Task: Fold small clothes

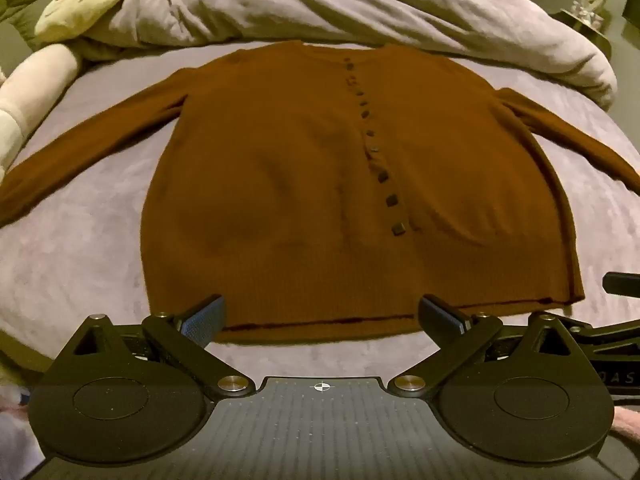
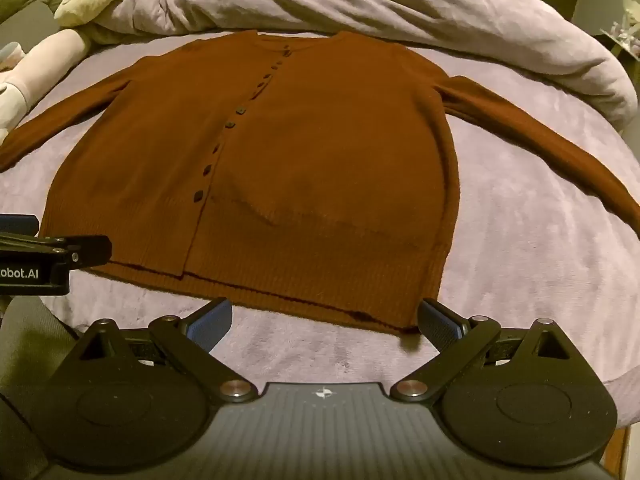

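Two tools in play, one per hand. The left tool [image 1: 322, 316] has both blue-padded fingers [image 1: 204, 320] spread wide and gripping nothing, poised at the near hem on the left half of the garment. The right tool [image 2: 324, 318] is spread just as wide, also carrying nothing, with its right finger [image 2: 438, 322] just at the near right corner of the hem. In the right wrist view the left tool's black body pokes in at the left edge.

Out from the fingers lies one brown cardigan [image 1: 320, 184], flat on the bed [image 1: 80, 240], front side up, hem nearest, collar farthest. It is buttoned shut: a single row of dark buttons [image 1: 398, 229] runs from hem toward neck, about ten countable in the left wrist view, though the far ones are small and blurred. Two sleeves, the left sleeve [image 1: 80, 148] and the right sleeve [image 2: 540, 140], reach out to either side, angled toward the near edge.

Beyond the collar, one bunched grey blanket [image 1: 320, 8] stretches across the far side of the bed. At the far left sits one cream plush toy [image 1: 84, 0] with a printed face, and a pale plush limb [image 1: 36, 88] below it.
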Tool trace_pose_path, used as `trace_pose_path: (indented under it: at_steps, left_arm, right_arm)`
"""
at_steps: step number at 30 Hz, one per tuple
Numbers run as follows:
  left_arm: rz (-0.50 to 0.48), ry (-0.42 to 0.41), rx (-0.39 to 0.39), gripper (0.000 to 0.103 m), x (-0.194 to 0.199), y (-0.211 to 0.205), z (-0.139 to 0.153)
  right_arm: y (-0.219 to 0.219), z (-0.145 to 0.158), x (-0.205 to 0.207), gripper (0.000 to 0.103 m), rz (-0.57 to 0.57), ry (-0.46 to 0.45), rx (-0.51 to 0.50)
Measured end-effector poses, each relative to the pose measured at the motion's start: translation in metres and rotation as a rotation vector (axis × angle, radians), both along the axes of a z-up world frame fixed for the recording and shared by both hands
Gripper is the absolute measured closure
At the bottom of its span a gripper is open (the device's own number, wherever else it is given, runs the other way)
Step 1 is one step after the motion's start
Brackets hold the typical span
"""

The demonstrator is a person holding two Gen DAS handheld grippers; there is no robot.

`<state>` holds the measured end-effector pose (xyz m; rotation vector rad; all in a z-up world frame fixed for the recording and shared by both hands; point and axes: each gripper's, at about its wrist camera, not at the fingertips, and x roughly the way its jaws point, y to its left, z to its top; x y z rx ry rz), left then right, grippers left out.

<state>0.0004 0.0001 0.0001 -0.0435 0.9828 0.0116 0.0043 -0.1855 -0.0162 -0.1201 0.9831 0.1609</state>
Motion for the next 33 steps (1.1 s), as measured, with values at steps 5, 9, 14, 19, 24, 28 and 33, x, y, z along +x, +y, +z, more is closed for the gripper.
trace_pose_path:
  at_steps: [5,9,14,19,24,28,33]
  left_arm:
    - [-0.009,-0.001,0.017,0.000,0.001,-0.007,0.005]
    - [-0.020,-0.015,0.022,0.000,0.001,-0.011,0.005]
    - [-0.017,-0.008,0.039,0.000,0.008,-0.015,0.005]
    - [-0.026,-0.015,0.011,0.000,-0.002,-0.009,0.003]
    - [-0.025,-0.016,0.002,0.000,-0.003,-0.008,0.002]
    - [-0.021,-0.015,0.005,0.000,-0.003,-0.009,0.002]
    - [-0.014,-0.008,0.000,0.000,-0.002,-0.008,0.001]
  right_arm:
    - [0.002,0.002,-0.001,0.004,-0.003,-0.014,-0.003]
    - [0.001,0.007,-0.003,0.004,-0.006,-0.017,-0.002]
    - [0.001,0.010,0.000,0.004,-0.010,-0.016,0.003]
    - [-0.002,0.009,-0.003,0.004,-0.009,-0.025,0.010]
    - [-0.002,0.010,-0.004,0.004,-0.016,-0.024,0.012]
    - [-0.003,0.008,-0.003,0.004,-0.020,-0.023,0.013]
    - [-0.003,0.008,-0.002,0.004,-0.024,-0.021,0.015]
